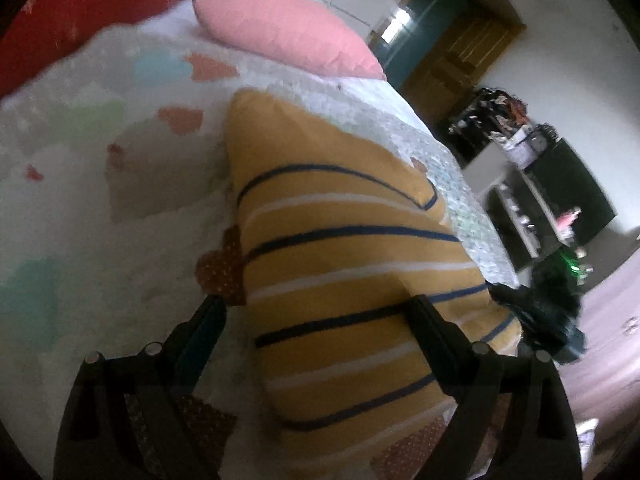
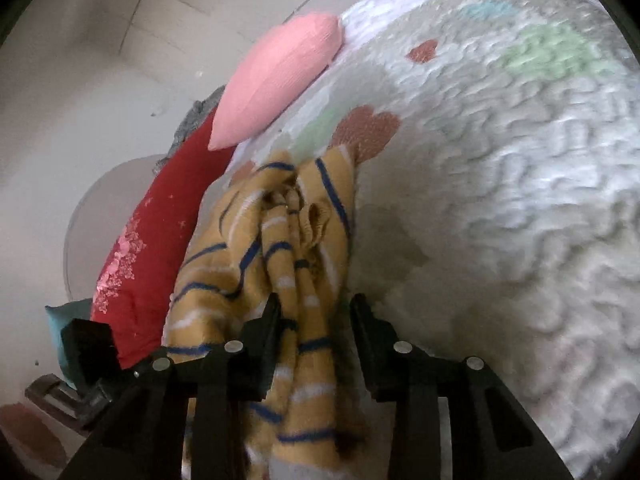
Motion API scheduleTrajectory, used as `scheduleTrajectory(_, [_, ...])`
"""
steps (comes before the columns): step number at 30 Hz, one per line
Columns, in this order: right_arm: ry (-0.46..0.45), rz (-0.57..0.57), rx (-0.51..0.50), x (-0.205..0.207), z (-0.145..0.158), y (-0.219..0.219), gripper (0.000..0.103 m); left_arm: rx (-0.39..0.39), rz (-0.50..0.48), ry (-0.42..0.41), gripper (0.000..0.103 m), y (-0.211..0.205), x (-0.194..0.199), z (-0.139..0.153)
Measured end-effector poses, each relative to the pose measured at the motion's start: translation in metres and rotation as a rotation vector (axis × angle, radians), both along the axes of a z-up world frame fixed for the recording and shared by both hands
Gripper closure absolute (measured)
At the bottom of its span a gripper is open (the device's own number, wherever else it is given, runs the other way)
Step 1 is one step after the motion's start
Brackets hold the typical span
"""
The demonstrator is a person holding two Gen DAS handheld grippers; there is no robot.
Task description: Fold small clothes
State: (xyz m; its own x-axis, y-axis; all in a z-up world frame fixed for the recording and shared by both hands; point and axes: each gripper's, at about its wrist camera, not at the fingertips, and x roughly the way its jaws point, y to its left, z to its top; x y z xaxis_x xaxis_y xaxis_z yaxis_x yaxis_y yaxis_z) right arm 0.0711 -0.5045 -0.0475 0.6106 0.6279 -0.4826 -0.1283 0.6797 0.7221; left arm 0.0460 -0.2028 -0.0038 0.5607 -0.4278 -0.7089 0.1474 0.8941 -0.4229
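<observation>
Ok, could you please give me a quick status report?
Left gripper open over striped garment. Right gripper astride bunched fabric, grip unclear. Nothing in the way.

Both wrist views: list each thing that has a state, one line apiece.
Striped garment: lying on the bedspread, bunched at the right gripper's end.
Left gripper: open wide, straddling the garment.
Right gripper: part open, bunched cloth between its fingers, grip unclear.
Pink pillow: lying at the bed's far end.
</observation>
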Motion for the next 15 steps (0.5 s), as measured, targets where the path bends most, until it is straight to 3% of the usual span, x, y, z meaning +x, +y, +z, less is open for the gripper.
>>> scheduleTrajectory(2, [-0.027,-0.036,-0.006,-0.017,0.006,-0.007,0.063,0.085,0.031,-0.056,0.012,-0.006,-0.016,0.015])
scheduleTrajectory(5, [-0.084,-0.083,-0.029,-0.05,0.017,-0.017,0.063,0.148,0.077,-0.146,0.012,-0.009,-0.049,0.036])
scheduleTrajectory(10, [-0.133,-0.148,-0.08,-0.095,0.032,-0.02,0.052,0.304,0.19,-0.333,0.008,-0.018,-0.107,0.072])
scheduleTrajectory(13, [-0.144,-0.168,-0.071,-0.115,0.037,-0.022,0.051,0.34,0.238,-0.439,0.0,-0.021,-0.133,0.088])
scheduleTrajectory(15, [-0.156,-0.173,-0.066,-0.131,0.04,-0.021,0.048,0.35,0.272,-0.495,0.0,-0.023,-0.152,0.098])
